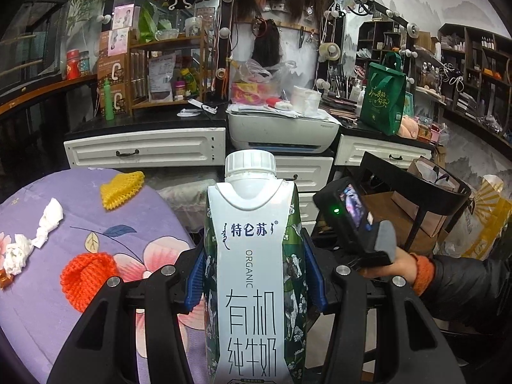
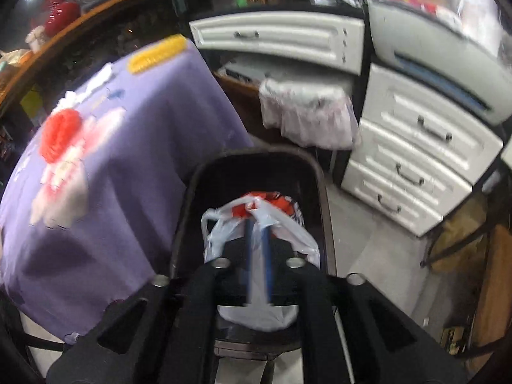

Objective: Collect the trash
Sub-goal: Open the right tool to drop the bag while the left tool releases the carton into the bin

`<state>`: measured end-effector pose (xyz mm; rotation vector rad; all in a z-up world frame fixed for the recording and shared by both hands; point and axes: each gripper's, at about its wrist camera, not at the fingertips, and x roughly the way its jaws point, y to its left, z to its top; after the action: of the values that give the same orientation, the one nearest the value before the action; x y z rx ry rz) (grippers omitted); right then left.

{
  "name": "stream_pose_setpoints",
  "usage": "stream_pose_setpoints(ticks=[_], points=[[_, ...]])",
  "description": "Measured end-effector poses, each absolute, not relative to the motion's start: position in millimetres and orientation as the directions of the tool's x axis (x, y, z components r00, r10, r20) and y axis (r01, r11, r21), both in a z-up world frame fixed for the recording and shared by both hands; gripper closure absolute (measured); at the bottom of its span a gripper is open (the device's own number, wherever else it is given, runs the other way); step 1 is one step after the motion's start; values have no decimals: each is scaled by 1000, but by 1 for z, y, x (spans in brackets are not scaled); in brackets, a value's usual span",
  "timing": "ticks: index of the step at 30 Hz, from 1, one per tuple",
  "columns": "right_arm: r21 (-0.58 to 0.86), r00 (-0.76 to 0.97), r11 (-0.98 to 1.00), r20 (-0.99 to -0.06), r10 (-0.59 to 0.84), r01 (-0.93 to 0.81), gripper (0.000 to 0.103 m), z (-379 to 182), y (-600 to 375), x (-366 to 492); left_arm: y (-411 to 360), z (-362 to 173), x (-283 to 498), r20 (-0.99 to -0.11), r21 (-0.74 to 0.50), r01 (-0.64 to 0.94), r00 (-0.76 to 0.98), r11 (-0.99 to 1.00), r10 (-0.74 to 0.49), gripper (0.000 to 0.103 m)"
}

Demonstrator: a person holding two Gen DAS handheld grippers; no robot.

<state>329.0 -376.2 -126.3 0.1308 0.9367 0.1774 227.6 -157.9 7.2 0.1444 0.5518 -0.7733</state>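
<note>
Tabletop [image 1: 153, 224]: round, covered in purple floral cloth, soft matte weave. Black chair [image 2: 256, 172] just beside it, glossy curved seat. Milk carton [image 1: 252, 272]: tall, waisted, white/green printed, ribbed white screw cap, upright between the left tongs [image 1: 254, 283], blue pads pinching its sides. Plastic bag [image 2: 256, 224]: thin, crinkled, white-translucent with red print, over the chair seat, pinched by the right tongs [image 2: 257, 233], nearly pressed together. Still on the cloth: orange foam net [image 1: 88, 280], yellow foam net [image 1: 121, 189], twisted white tissue [image 1: 48, 222].
</note>
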Motion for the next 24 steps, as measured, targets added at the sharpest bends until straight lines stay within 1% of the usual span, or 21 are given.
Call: stream_pose_setpoints(ticks=[1,2,8,14,19,24], points=[[196,586,977,-784,207,-83,43,-128,-379,327,-160,6,228,-526,-77,697,579,713,-623,52],[201,597,977,-776,203,-71,36,-128,-382,325,-165,4,228,-531,-82,699,573,711,-624,52],[267,607,961,-753,254,-72,35,-130,-398,313,-192,-12,228,-566,-112,709,530,696,-631,52],[237,624,972,-757,193,-13,35,-128,-423,299,-217,-39,238,-614,-151,697,490,701,-619,52],[170,642,983,-762,85,72,35,-127,-457,278,-240,-73,247,-673,-164,680,453,715,-585,52],[213,661,968,-747,74,133,33,-127,-491,253,-264,-106,260,-730,-165,666,413,727,-545,52]])
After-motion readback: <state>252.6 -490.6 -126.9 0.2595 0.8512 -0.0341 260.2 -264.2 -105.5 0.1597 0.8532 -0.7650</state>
